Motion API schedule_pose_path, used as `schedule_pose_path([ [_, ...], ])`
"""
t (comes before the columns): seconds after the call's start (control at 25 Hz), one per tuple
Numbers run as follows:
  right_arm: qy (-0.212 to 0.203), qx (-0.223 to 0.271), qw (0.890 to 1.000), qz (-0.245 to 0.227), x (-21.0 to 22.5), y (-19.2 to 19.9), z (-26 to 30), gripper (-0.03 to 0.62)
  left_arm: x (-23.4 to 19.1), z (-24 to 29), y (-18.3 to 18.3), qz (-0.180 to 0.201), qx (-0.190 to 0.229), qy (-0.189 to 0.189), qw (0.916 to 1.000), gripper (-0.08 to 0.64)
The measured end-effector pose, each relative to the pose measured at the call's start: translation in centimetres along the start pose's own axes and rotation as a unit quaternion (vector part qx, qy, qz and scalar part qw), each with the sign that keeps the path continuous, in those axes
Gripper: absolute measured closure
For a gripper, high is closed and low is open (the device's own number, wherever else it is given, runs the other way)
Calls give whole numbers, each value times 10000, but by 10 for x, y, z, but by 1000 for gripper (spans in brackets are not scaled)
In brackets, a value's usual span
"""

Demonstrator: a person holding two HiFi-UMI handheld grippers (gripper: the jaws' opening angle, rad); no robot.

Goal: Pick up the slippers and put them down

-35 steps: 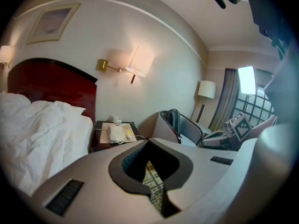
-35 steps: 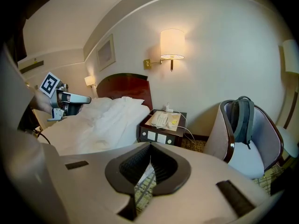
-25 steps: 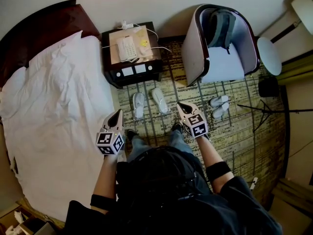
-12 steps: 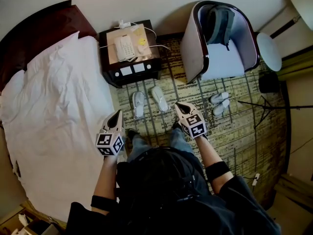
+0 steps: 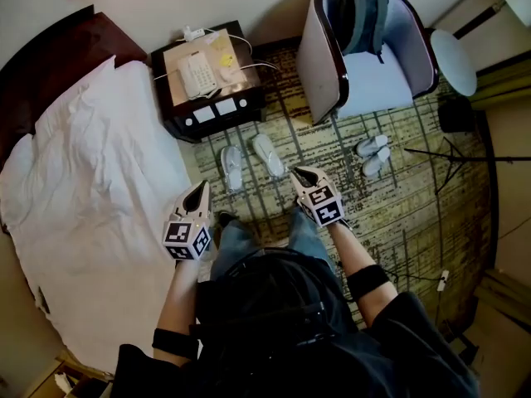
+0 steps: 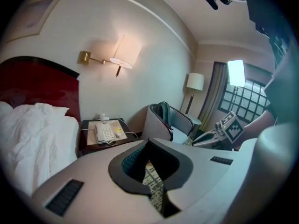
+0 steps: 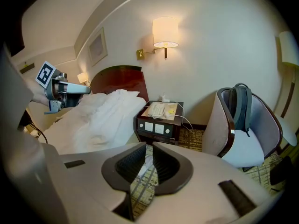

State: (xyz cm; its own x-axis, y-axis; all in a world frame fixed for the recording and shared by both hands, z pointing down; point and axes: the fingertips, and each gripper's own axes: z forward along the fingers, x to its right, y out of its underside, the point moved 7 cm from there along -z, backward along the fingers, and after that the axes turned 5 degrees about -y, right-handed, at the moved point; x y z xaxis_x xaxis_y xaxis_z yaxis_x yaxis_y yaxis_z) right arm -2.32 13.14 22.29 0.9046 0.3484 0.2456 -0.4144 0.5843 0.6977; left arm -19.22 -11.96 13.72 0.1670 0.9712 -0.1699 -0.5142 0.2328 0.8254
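Four slippers in two pairs. Near pair point(image 5: 250, 162) lying just ahead, between left gripper point(image 5: 202, 186) and right gripper point(image 5: 297, 172), long axes running toward nightstand point(image 5: 217, 116). Second pair point(image 5: 373, 154) lying crosswise, off right gripper's right. Left jaws pressing together, empty; right jaws just cracking open, empty.

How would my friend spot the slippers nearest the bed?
Find the big white bed, then the dark nightstand beside it. Right in front, on the carpet, lie two white slippers spread apart, unlike the other pair huddled together by the armchair.
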Motion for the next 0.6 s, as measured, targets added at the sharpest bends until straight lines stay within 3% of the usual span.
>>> schedule_pose_path([
  [0.08, 10, -130, 9999, 56, 1, 8, 13, 497, 2, 11, 1, 146, -104, 136, 9997, 559],
  [0.24, -41, -430, 9987, 253, 7, 36, 56, 306, 3, 39, 14, 525, -337, 446, 9971, 559],
  [0.32, 2, -582, 9974, 429, 10, 56, 78, 240, 4, 54, 24, 720, -459, 601, 9945, 559],
  [0.6, 385, -1170, 9892, 798, 39, 134, 169, 102, -12, 119, 79, 718, -666, 738, 9924, 559],
])
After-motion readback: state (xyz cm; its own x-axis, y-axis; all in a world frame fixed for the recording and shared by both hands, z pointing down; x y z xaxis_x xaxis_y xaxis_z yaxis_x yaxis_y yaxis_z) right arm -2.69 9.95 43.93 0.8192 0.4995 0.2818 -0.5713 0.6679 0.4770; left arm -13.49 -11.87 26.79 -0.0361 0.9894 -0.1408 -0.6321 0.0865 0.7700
